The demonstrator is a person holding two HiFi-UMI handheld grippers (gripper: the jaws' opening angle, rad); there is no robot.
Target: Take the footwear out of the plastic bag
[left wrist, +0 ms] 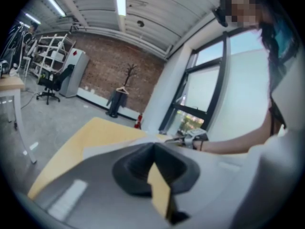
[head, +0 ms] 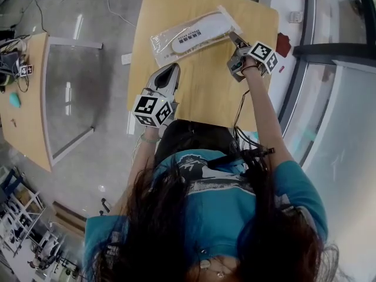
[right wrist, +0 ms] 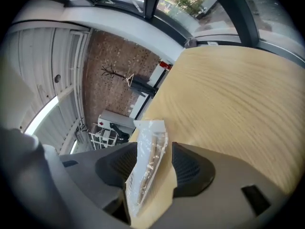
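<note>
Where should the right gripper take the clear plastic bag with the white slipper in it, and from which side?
Grip the clear plastic bag by its flat end flap beyond the white slipper, coming from the right along the wooden table. The film there is thin and empty, and lies between the open jaws of the right gripper.

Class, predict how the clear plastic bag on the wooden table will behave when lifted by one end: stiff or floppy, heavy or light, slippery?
Probably floppy: the plastic bag is thin, crinkled film. Likely light: the slipper inside looks flat and thin. Its glossy surface may slip in a pinch grip.
</note>
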